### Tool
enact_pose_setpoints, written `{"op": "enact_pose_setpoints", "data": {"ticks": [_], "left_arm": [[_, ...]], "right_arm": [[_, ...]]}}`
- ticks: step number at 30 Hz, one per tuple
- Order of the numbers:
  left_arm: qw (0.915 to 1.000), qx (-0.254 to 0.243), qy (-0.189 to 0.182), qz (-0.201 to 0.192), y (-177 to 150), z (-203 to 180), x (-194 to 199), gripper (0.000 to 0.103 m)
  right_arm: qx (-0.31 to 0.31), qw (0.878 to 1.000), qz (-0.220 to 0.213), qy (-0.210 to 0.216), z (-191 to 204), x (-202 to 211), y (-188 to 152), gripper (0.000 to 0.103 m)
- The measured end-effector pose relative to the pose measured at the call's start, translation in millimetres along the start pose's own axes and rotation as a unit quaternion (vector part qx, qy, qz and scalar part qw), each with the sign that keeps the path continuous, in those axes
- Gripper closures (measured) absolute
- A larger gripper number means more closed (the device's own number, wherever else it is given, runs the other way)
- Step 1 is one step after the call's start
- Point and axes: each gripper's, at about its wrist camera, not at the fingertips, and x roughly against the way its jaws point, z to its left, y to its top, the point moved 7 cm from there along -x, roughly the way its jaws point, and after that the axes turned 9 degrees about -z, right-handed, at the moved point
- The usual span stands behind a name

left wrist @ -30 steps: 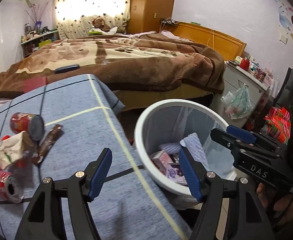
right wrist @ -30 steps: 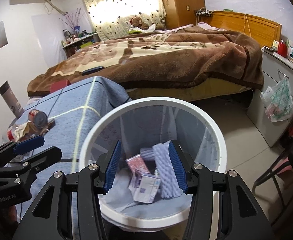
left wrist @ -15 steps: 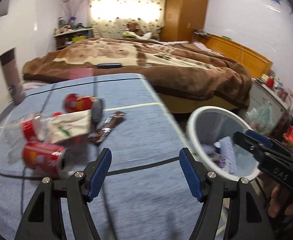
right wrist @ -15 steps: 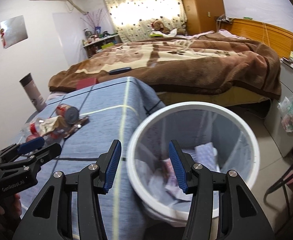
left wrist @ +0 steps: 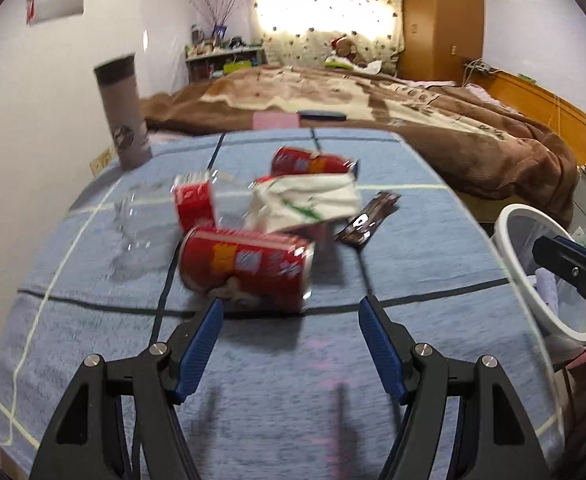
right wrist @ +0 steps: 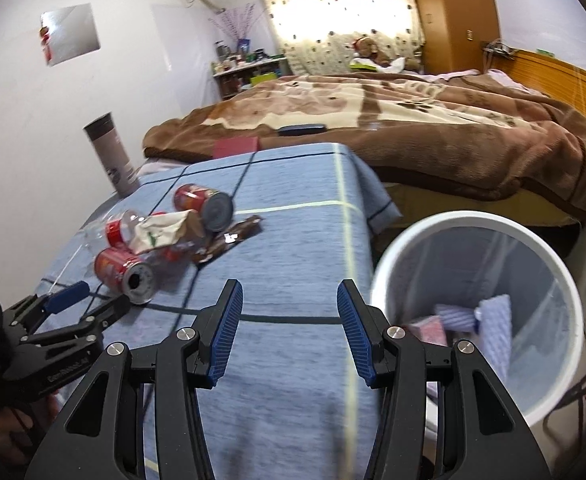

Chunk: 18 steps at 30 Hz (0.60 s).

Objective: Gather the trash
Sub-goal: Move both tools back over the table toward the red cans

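Observation:
A pile of trash lies on the blue cloth-covered table: a near red can on its side, a far red can, a clear plastic bottle with a red label, a crumpled white wrapper and a brown snack wrapper. My left gripper is open and empty, just short of the near can. My right gripper is open and empty above the table's right part, left of the white bin. The bin holds paper and a ribbed pad.
A grey tumbler stands at the table's far left corner. A bed with a brown blanket lies behind the table. A pink card and a dark phone lie on its near edge.
Both grippers have swung left, away from the bin and toward the trash pile. The left gripper now faces the near red can. Both stayed open and empty.

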Motion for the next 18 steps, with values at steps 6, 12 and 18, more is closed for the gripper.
{"op": "enact_pose_setpoints", "data": {"ticks": [6, 12, 18], "left_arm": [[0.9996, 0.007, 0.018, 0.019, -8, 21, -16, 0.031], [0.9987, 0.039, 0.021, 0.024, -10, 47, -20, 0.031], [0.9973, 0.071, 0.004, 0.017, -13, 63, -7, 0.031]], "right_arm": [[0.012, 1.000, 0.011, 0.016, 22, -11, -1, 0.052], [0.027, 0.999, 0.025, 0.033, 45, -23, -2, 0.052], [0.039, 0.998, 0.041, 0.041, 59, -36, -5, 0.052]]}}
